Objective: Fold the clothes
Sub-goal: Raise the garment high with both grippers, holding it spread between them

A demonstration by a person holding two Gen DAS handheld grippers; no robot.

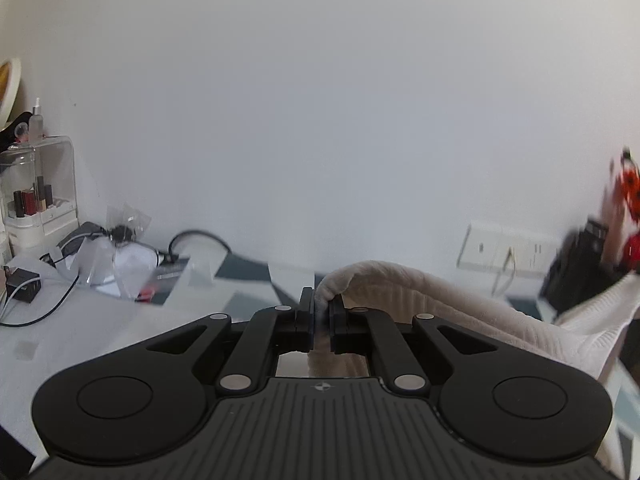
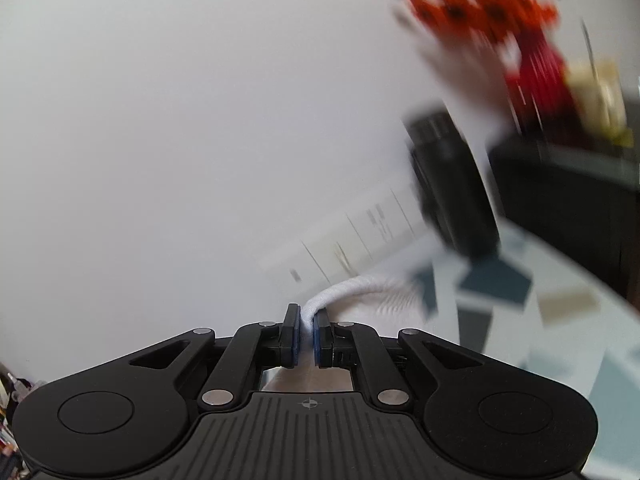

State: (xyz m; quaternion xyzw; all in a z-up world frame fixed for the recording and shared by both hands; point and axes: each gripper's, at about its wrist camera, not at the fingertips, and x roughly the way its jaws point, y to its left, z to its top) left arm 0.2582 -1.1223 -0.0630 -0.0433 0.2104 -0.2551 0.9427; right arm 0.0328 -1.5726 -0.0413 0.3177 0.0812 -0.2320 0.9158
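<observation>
A cream ribbed knit garment (image 1: 440, 300) is lifted off the table and drapes to the right in the left wrist view. My left gripper (image 1: 321, 306) is shut on a bunched edge of it. In the right wrist view my right gripper (image 2: 306, 330) is shut on a white rolled edge of the garment (image 2: 360, 286), which trails away to the right over the table. Both grippers are raised and face the white wall. Most of the cloth hangs below the cameras, out of sight.
A table with a teal, grey and white patterned cloth (image 1: 240, 280) lies below. At left are a clear cosmetics organiser (image 1: 38, 188), plastic bags (image 1: 116, 256), a black charger and cables (image 1: 22, 286). A wall socket strip (image 1: 508, 254), black objects (image 2: 452, 188) and blurred red flowers (image 2: 488, 4) are at right.
</observation>
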